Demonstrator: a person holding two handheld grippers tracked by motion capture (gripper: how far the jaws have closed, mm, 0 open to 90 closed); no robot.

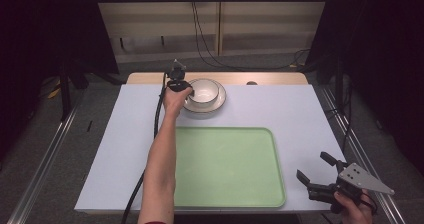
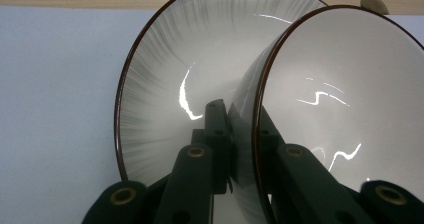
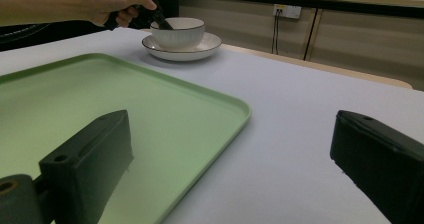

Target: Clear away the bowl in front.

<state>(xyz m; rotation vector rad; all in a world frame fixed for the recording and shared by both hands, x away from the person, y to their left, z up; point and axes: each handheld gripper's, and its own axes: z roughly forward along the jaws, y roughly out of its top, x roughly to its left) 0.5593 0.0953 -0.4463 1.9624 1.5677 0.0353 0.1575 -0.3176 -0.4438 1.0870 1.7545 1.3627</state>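
Jaws: your left gripper [image 2: 227, 134] pinches the bowl [image 1: 204, 90] rim; right gripper [image 1: 320, 176] gapes empty.
Bowl: glazed, slippery, breakable; hold its wall.

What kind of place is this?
Probably a lab or recording room, not a home: a bowl on a plate beside a bare green tray, dark curtains, and metal rails around the table.
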